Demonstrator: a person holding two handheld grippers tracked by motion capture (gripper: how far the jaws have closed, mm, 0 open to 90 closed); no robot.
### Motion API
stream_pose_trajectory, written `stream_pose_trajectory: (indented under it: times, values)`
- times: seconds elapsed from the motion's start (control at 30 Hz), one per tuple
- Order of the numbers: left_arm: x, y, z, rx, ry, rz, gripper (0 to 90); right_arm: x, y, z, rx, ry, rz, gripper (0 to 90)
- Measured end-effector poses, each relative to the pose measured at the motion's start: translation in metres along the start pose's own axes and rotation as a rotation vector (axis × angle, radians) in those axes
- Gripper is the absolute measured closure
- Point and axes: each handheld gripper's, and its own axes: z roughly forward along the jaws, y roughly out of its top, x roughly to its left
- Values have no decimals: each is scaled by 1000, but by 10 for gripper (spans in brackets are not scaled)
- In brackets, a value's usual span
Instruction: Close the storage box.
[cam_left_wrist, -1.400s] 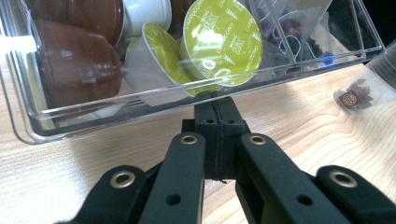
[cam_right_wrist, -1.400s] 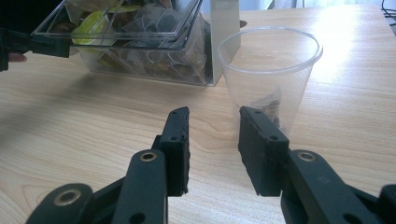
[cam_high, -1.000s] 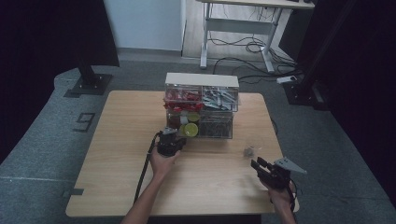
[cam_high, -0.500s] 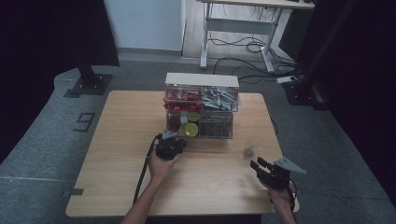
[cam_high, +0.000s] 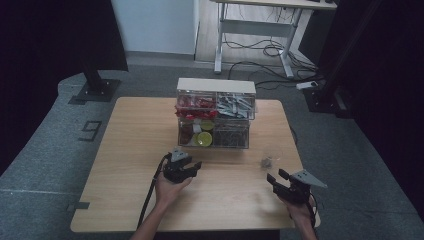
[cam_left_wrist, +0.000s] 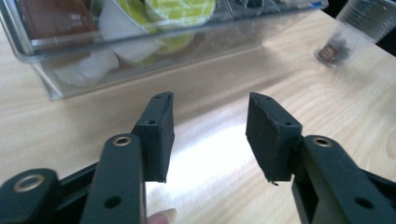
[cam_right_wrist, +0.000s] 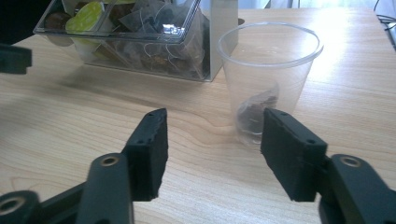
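Note:
A clear drawer organizer stands mid-table, holding red packets, green-lidded pods and tea bags. Its lower drawer of pods lies just ahead of my left gripper, which is open and empty a little above the wood. From the high view, the left gripper sits in front of the organizer. A clear plastic cup with a tea bag in its bottom stands upright just ahead of my right gripper, open and empty. The cup is right of the organizer, beyond the right gripper.
The wooden table has bare room to the left and along the front edge. The cup appears far right in the left gripper view. A desk frame and cables stand on the floor beyond the table.
My left gripper has drawn back from the organizer toward the near edge of the table. The right gripper has barely shifted.

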Motion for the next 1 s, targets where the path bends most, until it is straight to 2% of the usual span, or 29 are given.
stream_pose_trajectory:
  times: [0.2, 0.43, 0.67, 0.83, 1.0]
  values:
    - [-4, -16, -8, 16, -4, 22, 477, 0, -2, -3, -2, -17, -18, 339]
    - [-4, -33, -15, 34, -9, 24, 462, -1, -10, -9, 12, -21, -38, 305]
    - [6, -44, -24, 41, 17, 13, 450, -8, -22, -9, 63, -53, -57, 290]
    - [13, -48, -28, 40, 25, -7, 449, -15, -32, -3, 111, -67, -40, 287]
    - [15, -47, -30, 37, 26, -11, 447, -15, -32, -2, 120, -65, -46, 288]
